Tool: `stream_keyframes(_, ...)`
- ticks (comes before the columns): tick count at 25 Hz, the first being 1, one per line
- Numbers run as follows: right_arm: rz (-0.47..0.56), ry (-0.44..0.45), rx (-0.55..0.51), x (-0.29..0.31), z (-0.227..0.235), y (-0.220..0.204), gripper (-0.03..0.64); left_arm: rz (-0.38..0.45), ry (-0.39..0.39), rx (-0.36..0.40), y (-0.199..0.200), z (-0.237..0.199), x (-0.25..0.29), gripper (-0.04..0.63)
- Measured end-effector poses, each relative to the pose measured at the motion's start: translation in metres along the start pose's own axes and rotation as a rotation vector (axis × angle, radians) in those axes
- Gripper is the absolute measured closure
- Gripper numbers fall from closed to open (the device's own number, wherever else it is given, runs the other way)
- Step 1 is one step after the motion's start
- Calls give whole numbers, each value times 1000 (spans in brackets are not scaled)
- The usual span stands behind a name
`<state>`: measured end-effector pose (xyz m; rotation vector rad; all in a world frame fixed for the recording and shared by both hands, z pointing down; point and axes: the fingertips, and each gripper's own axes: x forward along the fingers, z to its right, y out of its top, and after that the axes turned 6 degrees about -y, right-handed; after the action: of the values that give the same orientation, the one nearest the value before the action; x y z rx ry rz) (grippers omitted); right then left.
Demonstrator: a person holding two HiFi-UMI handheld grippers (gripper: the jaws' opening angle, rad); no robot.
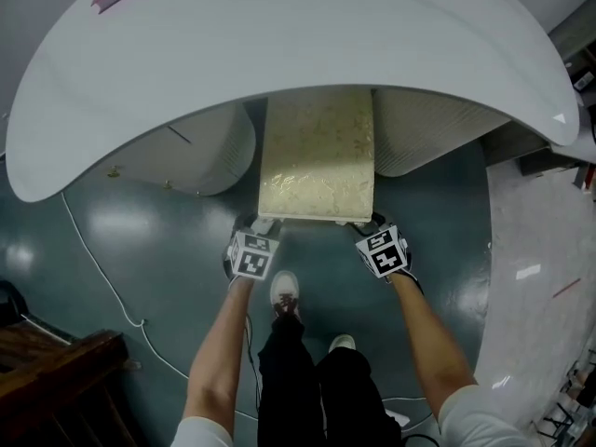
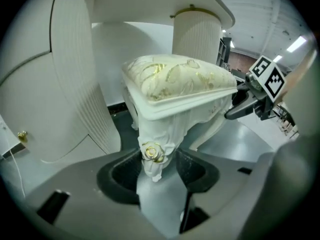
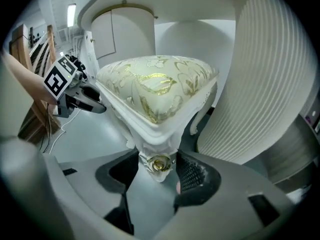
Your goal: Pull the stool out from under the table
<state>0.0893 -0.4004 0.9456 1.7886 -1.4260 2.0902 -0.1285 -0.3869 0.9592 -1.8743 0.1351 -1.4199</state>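
Note:
A white carved stool [image 1: 317, 156] with a cream and gold cushion stands half under the white curved table [image 1: 279, 45], its near edge towards me. My left gripper [image 1: 259, 225] is at the stool's near left corner and my right gripper [image 1: 371, 223] at its near right corner. In the left gripper view, the corner leg with a gold rose [image 2: 152, 154] sits between the jaws of the left gripper [image 2: 156, 166], pads against it. In the right gripper view, the other rose-carved leg [image 3: 159, 163] is likewise clamped by the right gripper [image 3: 157, 168].
Two ribbed white table pedestals [image 1: 186, 152] [image 1: 438, 133] flank the stool closely. A white cable [image 1: 93, 259] trails over the dark floor at the left. Dark wooden furniture [image 1: 56, 371] stands at the bottom left. The person's feet [image 1: 284, 291] are just behind the stool.

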Motion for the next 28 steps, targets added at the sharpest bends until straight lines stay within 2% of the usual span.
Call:
stream_keyframes(7, -64, 57, -19, -35, -44, -42, 382, -38, -19, -14, -51, 37, -31, 373)
stream_keyframes(14, -123, 63, -69, -77, -70, -87, 385, -70, 5, -65, -95, 89, -63, 373)
stream_keyframes(20, -130, 68, -83, -111, -88, -122, 396, -95, 7, -108, -131, 137, -85, 373)
stream_keyframes(28, -157, 55, -90, -133, -116, -149, 396, -104, -2, -105, -162, 160, -107, 373)
